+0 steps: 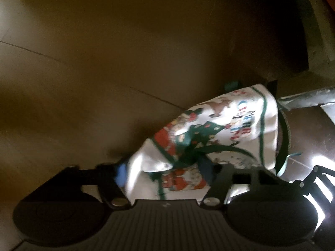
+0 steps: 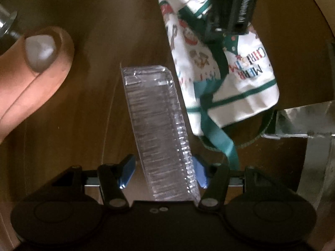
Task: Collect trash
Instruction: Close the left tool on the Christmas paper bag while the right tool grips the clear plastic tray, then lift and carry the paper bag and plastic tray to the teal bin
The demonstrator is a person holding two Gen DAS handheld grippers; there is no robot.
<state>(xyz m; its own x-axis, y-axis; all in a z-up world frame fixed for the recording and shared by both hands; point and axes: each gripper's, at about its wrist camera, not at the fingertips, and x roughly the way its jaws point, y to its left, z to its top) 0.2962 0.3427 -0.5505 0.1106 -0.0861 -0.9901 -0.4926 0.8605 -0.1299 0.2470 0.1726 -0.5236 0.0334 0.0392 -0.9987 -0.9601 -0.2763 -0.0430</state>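
A white Christmas-print bag (image 1: 219,131) with green ribbon handles hangs from my left gripper (image 1: 165,173), which is shut on its upper edge. The bag also shows in the right wrist view (image 2: 247,77), with the left gripper's black body (image 2: 232,6) above it. My right gripper (image 2: 164,172) is shut on a clear ribbed plastic container (image 2: 159,129), which stands on edge between the blue pads (image 2: 126,173) just left of the bag. Both are above a brown wooden floor (image 1: 94,62).
A bare toe (image 2: 41,56) is at the left of the right wrist view. A grey metal leg or bracket (image 2: 303,121) stands right of the bag. A glass object (image 2: 6,21) is at the far left edge.
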